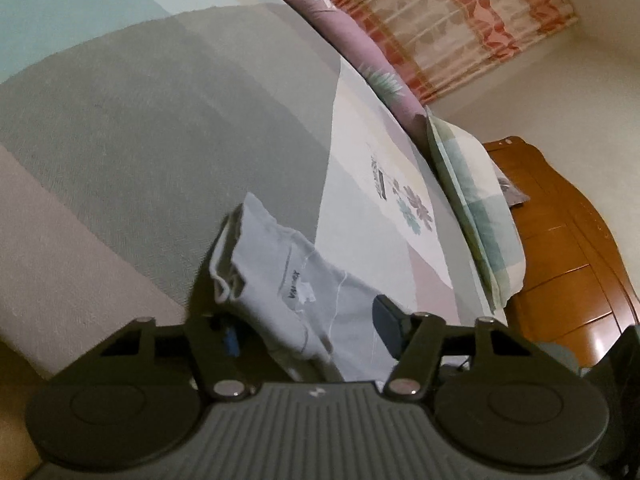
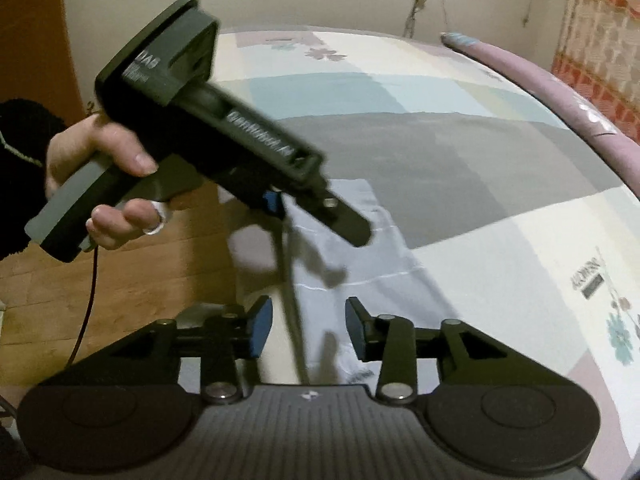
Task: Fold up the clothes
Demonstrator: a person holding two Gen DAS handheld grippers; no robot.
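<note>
Clothing, a pale grey folded garment (image 1: 288, 280), lies on the patchwork bed cover (image 1: 140, 140) near the bed's edge, a printed label showing on its upper layer. The left gripper (image 1: 304, 320) has cloth bunched between its fingers; whether the pads press it is hard to make out, since the left pad is mostly hidden by fabric. The right gripper (image 2: 308, 328) stands open above the garment, nothing between its blue pads. A hand (image 2: 96, 160) in a dark sleeve holds the left tool. A pillow (image 1: 472, 200) lies beyond, by a wooden headboard (image 1: 568, 248), cut off at the frame's edge.
</note>
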